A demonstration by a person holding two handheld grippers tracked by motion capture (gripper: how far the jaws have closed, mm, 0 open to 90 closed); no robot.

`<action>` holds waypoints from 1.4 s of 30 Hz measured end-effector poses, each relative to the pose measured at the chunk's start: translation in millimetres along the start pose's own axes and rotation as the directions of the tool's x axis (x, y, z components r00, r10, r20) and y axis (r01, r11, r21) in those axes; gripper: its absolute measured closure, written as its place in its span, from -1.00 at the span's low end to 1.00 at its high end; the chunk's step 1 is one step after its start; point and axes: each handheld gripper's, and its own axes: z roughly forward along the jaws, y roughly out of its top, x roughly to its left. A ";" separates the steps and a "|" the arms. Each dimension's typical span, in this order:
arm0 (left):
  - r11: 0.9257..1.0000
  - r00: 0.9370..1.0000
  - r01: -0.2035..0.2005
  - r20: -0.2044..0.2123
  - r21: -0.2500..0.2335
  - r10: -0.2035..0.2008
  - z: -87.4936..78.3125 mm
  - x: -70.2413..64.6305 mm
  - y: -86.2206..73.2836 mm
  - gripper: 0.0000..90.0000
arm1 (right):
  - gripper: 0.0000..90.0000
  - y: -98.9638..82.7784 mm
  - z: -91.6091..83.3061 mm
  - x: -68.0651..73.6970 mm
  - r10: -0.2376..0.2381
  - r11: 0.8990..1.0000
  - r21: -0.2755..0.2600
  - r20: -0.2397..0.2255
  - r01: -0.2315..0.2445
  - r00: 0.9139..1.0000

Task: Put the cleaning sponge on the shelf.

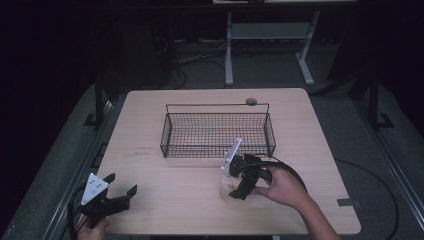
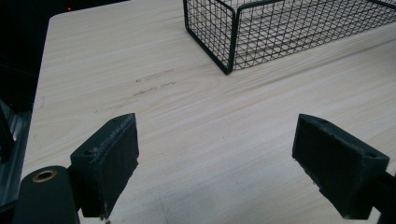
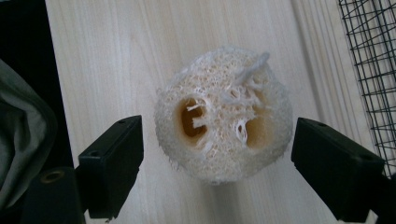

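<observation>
While spread, right hand-held gripper (image 3: 217, 154) straddles loofah slice (image 3: 224, 114) | untouched | table (image 3: 107, 56)

A black wire mesh basket (image 1: 217, 131) sits on the pale wooden table (image 1: 165, 200), toward its far side. Just in front of its right end lies a round, cream-coloured, fibrous loofah slice (image 3: 224, 133), flat on the tabletop.

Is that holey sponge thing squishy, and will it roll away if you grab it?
The loofah sponge looks fibrous and full of holes, so it is probably light and a bit springy. It lies flat on the table, so it likely won't roll. Its rough surface should grip.
</observation>
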 end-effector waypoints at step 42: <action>1.000 1.000 0.003 -0.006 -0.010 -0.003 -3.2 2.7 0.2 -0.69 | -0.36 9.7 -14.7 -6.8 -0.046 0.999 -0.009 -0.051 0.046 0.998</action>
